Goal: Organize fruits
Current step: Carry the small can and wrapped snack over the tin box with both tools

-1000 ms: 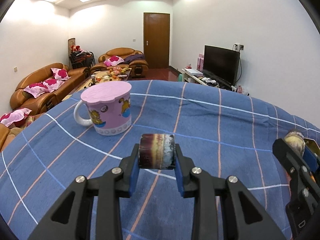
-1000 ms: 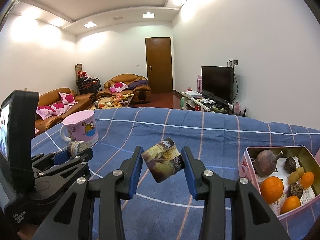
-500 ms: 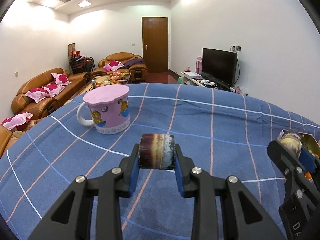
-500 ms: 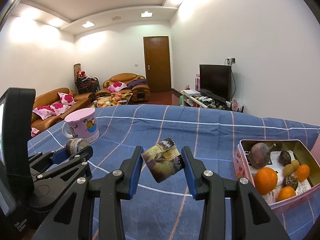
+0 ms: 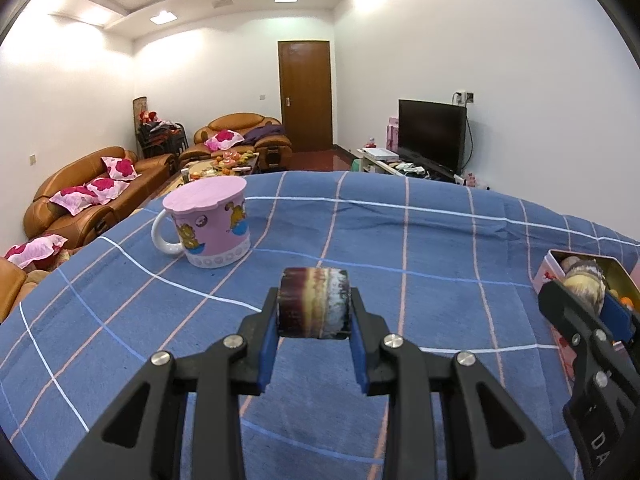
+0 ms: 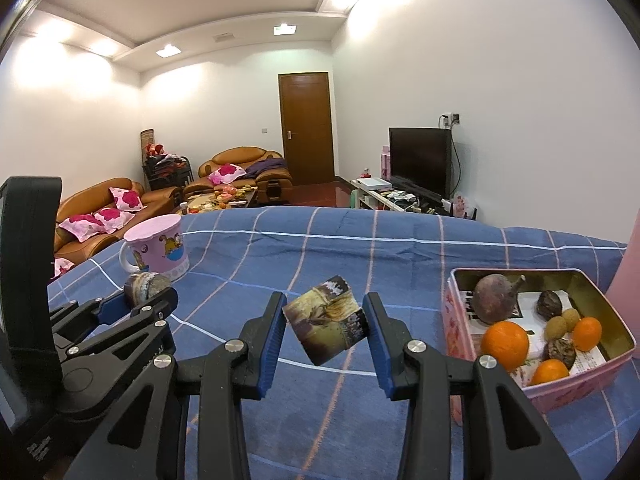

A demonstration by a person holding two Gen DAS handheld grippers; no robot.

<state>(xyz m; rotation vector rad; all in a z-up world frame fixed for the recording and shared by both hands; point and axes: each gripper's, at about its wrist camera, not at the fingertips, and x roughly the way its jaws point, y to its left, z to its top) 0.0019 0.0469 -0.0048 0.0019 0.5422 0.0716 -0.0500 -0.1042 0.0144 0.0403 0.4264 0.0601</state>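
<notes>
The left gripper (image 5: 314, 312) clamps a brown roll (image 5: 313, 302) above the blue cloth (image 5: 420, 248). The right gripper (image 6: 325, 326) grips a tilted block (image 6: 326, 326), beside the pink tin (image 6: 460, 320) of fruit (image 6: 505, 340).

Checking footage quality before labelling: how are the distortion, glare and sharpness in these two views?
Left wrist view: strong fisheye bend in the blue plaid cloth, glare around the ceiling lights. Right wrist view: same curvature, dark corners; pink tin and oranges look sharp.
</notes>
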